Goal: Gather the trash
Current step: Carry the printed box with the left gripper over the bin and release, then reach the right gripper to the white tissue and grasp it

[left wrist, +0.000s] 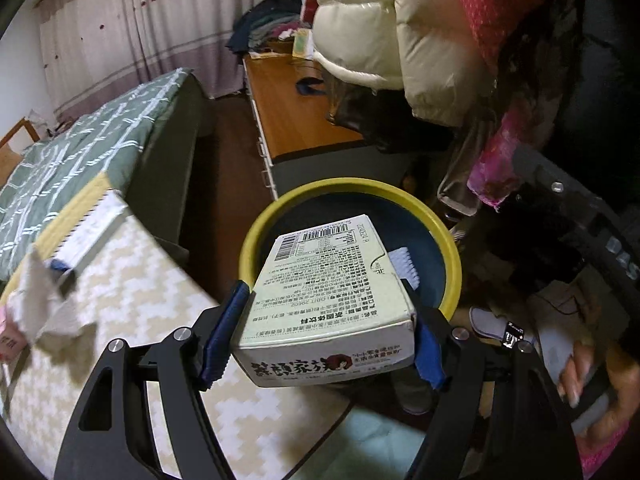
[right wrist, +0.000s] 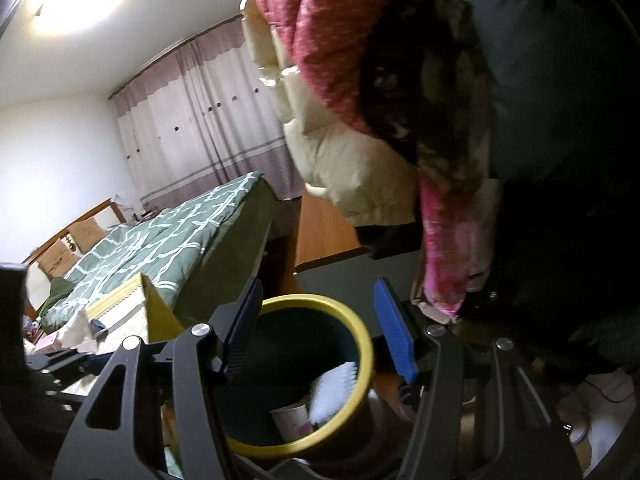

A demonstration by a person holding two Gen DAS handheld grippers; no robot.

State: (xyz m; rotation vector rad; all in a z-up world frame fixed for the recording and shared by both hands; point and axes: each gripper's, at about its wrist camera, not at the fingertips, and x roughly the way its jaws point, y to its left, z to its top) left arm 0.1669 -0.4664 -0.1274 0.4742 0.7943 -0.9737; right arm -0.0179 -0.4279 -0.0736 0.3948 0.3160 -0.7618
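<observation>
Jaws clamped on a drink carton on the left, jaws held apart and empty on the right.

Between the blue pads (left wrist: 224,332) of the left gripper (left wrist: 322,336) a pale printed drink carton (left wrist: 332,284) is gripped, its far end held over the yellow-rimmed bin (left wrist: 352,186) at the centre of the left wrist frame. Inside the bin, a white brush (right wrist: 334,390) and a paper cup (right wrist: 292,420) are seen in the right wrist frame, framed by the empty right gripper (right wrist: 316,332). At the left edge of the left wrist frame, crumpled tissue (left wrist: 44,312) is seen on a table with a patterned cloth (left wrist: 160,320). A bed with a green quilt (left wrist: 80,160) is visible at upper left, and puffy jackets (left wrist: 380,40) at upper right.
</observation>
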